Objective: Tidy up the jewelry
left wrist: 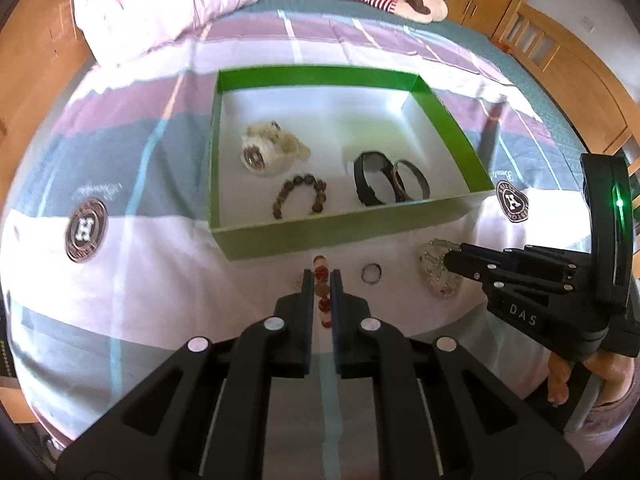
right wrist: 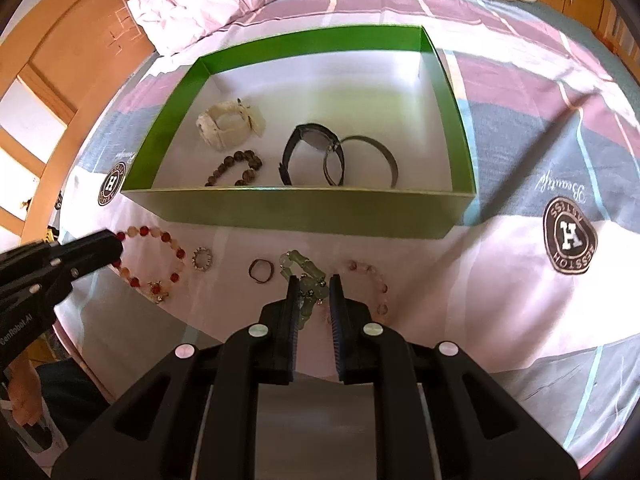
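Bracelet (left wrist: 322,292) lengthwise between left hand-held gripper (left wrist: 322,276) fingers

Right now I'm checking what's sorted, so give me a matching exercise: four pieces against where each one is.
Pieces:
1. black watch
2. red bead bracelet
3. pale green bracelet
4. plain ring

Places:
A. lying free on the bedspread
B. in the left gripper
C. inside the green box
D. in the right gripper

Pairs: 1-C, 2-B, 3-D, 4-A
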`<state>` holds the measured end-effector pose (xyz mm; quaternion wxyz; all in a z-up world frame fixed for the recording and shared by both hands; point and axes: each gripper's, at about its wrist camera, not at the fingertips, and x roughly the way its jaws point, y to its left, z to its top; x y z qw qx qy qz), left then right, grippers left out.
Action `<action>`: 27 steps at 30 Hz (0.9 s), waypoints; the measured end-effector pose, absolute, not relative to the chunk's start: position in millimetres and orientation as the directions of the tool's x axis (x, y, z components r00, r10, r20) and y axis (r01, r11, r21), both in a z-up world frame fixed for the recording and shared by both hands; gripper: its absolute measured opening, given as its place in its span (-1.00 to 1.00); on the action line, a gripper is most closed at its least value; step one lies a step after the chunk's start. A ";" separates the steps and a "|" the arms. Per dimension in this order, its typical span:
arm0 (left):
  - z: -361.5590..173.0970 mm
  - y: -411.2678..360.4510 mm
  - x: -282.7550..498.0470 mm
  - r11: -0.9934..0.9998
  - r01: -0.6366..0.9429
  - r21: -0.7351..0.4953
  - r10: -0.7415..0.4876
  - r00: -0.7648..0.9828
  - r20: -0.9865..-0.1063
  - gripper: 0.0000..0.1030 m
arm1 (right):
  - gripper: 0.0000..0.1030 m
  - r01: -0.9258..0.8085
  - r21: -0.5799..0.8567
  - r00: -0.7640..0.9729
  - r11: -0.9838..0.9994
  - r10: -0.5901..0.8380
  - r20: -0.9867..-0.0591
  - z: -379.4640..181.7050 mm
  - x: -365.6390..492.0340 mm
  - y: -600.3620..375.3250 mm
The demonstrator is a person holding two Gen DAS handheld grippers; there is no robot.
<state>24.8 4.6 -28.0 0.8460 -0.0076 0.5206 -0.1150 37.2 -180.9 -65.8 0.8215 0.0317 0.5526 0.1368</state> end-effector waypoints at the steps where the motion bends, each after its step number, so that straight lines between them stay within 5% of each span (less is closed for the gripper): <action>1: -26.7 4.5 24.4 0.973 0.190 -0.130 -0.203 0.436 -0.877 -0.85 | -0.72 -0.192 0.191 0.358 0.963 0.250 -0.900 -65.5 37.7 -178.9; 27: -9.7 6.5 17.8 0.976 0.210 -0.052 -0.160 0.535 -0.830 -0.85 | -0.72 -0.228 0.144 0.431 0.963 0.233 -0.872 -46.3 31.1 -171.3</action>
